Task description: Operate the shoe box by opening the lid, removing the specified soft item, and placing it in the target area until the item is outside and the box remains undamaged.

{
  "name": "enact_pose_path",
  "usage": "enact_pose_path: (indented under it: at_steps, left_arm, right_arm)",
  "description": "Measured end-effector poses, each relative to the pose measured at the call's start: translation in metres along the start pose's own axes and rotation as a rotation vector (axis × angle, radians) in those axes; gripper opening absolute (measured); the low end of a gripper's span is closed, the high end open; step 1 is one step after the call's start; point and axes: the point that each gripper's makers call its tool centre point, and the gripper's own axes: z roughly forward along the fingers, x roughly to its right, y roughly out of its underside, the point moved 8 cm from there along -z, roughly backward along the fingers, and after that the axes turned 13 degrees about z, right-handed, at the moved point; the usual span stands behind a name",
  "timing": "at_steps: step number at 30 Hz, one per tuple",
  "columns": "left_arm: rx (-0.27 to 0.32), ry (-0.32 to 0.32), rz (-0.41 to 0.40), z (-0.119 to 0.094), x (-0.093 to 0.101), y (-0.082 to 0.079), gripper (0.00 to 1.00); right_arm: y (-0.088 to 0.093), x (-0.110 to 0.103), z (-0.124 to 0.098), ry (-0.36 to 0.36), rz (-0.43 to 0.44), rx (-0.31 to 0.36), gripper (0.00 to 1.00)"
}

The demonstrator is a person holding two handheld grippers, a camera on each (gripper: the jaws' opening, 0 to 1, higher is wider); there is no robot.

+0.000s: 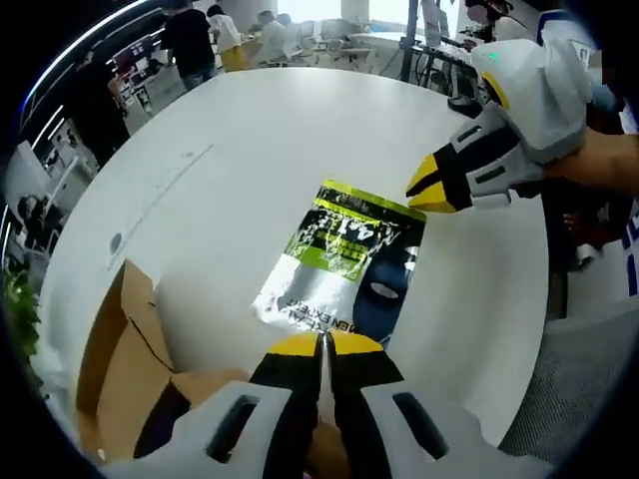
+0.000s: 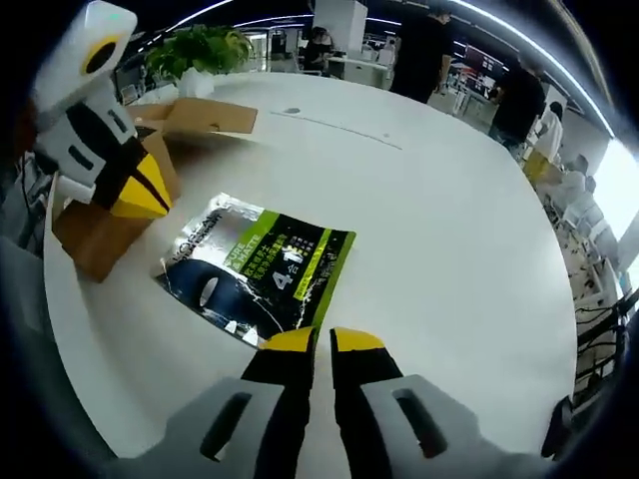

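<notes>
A soft foil packet point(image 1: 344, 261), green, black and silver, lies flat on the white round table point(image 1: 250, 150). My left gripper point(image 1: 324, 344) is shut just short of the packet's near edge, with nothing in it. My right gripper point(image 1: 424, 188) comes in from the right, its yellow tips together at the packet's far corner. In the right gripper view the packet point(image 2: 255, 269) lies just ahead of my right gripper point(image 2: 324, 341), whose jaws show only a thin slit and hold nothing. The left gripper point(image 2: 140, 195) hovers by the open brown shoe box point(image 2: 100, 225).
The cardboard box point(image 1: 125, 364) stands at the table's edge with its lid flap point(image 2: 210, 118) folded back. A potted plant point(image 2: 205, 45) stands behind it. Several people point(image 1: 190, 40) and desks are beyond the table. A person's forearm point(image 1: 599, 160) holds the right gripper.
</notes>
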Motion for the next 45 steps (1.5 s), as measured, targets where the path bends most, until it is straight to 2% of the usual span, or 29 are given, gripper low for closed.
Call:
enact_pose_path:
  at_steps: [9, 14, 25, 30, 36, 45]
  left_arm:
    - [0.102, 0.010, -0.060, -0.034, 0.003, 0.003, 0.11]
    - [0.157, -0.014, -0.074, -0.056, 0.000, 0.013, 0.20]
    - [0.229, -0.050, -0.110, -0.102, -0.003, 0.039, 0.34]
    - [0.271, -0.070, -0.159, -0.124, -0.010, 0.057, 0.42]
    - [0.301, -0.128, -0.229, -0.152, -0.016, 0.090, 0.53]
    - [0.305, -0.212, -0.337, -0.186, -0.028, 0.143, 0.55]
  right_arm:
    - [-0.010, -0.013, -0.030, -0.025, 0.009, 0.053, 0.13]
    - [-0.017, -0.022, -0.048, -0.038, -0.006, 0.080, 0.22]
    - [-0.034, -0.054, -0.084, -0.094, -0.061, 0.113, 0.31]
    - [-0.046, -0.072, -0.096, -0.125, -0.082, 0.131, 0.34]
    - [-0.061, -0.096, -0.104, -0.167, -0.134, 0.151, 0.37]
    - [-0.079, -0.129, -0.103, -0.222, -0.196, 0.158, 0.41]
